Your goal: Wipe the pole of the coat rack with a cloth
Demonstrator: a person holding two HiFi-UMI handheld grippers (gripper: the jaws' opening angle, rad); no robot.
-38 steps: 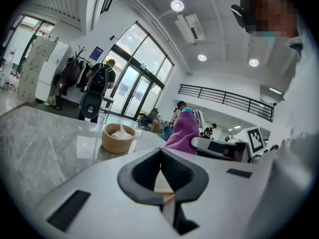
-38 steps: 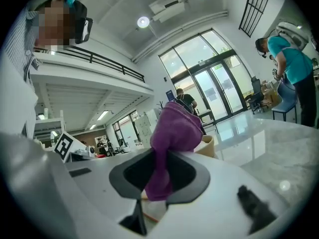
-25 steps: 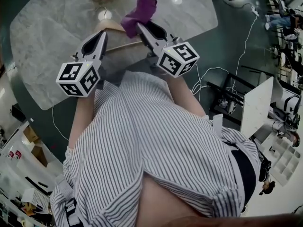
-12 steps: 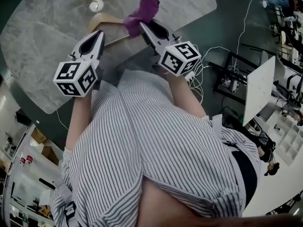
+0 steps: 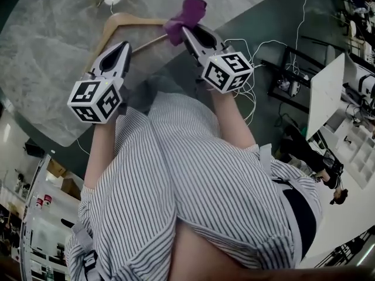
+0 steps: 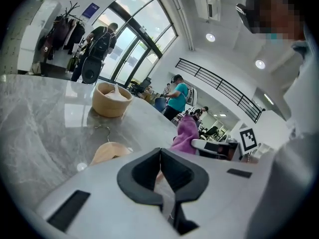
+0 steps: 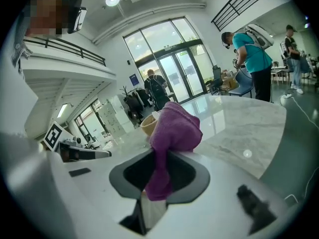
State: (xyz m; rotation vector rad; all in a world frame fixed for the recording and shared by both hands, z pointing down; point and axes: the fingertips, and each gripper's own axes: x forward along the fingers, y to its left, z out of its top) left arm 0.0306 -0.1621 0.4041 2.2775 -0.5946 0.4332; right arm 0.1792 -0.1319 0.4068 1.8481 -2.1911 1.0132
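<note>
A wooden hanger [image 5: 117, 20] shows over the grey marble table [image 5: 53, 45], its thin lower bar [image 5: 149, 43] running between my two grippers. My left gripper [image 5: 123, 44] is shut, and a sliver of pale wood shows between its jaws [image 6: 159, 175], so it grips the bar's left end. My right gripper [image 5: 188, 31] is shut on a purple cloth [image 5: 187, 12], which bunches out past the jaws [image 7: 174, 127]. The cloth's lower edge touches the bar's right end. No coat rack pole is near the grippers.
A tan bowl [image 6: 111, 99] stands farther back on the table. Cables [image 5: 252, 57] and a dark frame [image 5: 281, 81] lie on the floor to the right. Several people stand by the glass doors [image 7: 169, 73], where a hung coat rack [image 6: 62, 29] also shows.
Both grippers kept their hold. The hanger and cloth have shifted slightly right and farther over the table, and more of the hanger's arch now shows.
</note>
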